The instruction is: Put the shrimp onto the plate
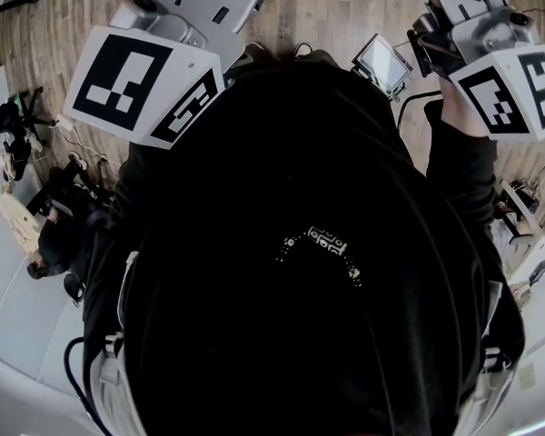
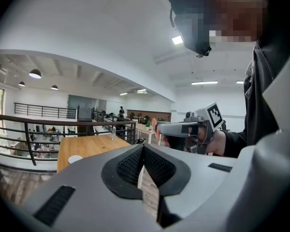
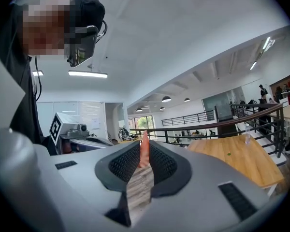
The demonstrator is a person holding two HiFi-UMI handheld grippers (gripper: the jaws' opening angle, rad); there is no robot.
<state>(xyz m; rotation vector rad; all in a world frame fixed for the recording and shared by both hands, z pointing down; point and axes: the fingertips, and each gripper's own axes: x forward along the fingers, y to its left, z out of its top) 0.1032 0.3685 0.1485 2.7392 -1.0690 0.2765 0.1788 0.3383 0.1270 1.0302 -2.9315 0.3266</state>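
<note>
The right gripper [image 3: 144,145] has its jaws shut on the shrimp [image 3: 144,151]. The thin orange shrimp stands between the two black pads [image 3: 123,163], and its tip pokes out past the ends of the jaws. The left gripper [image 2: 143,148] has its jaws pressed together with nothing in them. Both are held up in the air. Far off, a white plate [image 2: 75,159] sits on a wooden table [image 2: 96,146], well apart from the shrimp.

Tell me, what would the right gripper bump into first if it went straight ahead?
Nothing near, it seems: the right gripper, gripping the shrimp, points into open air toward a distant railing.
</note>
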